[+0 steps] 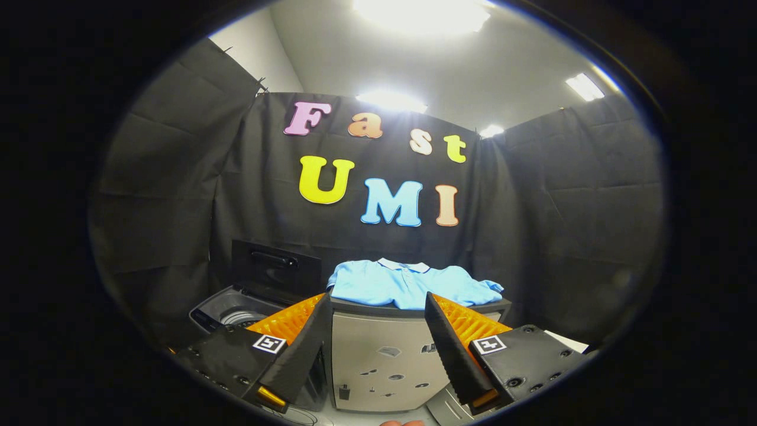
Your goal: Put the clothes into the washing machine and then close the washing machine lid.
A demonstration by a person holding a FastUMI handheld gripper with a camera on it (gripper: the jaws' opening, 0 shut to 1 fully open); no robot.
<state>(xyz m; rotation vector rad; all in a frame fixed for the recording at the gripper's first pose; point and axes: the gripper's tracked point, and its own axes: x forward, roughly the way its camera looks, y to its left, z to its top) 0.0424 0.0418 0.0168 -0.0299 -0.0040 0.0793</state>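
Note:
A light blue polo shirt [408, 283] lies spread flat on top of a grey cabinet [378, 355], beyond my fingers and between their lines. To the left of the cabinet stands the washing machine [233, 310], its dark lid [275, 269] raised upright at the back and the drum open. My gripper [377, 305] is open, its fingers wide apart with nothing between them, hanging in front of the cabinet and short of the shirt.
Black cloth walls close the booth behind and on both sides. A pale flat surface [565, 340] shows at the right of the cabinet. A bit of a hand [402, 422] shows below the fingers.

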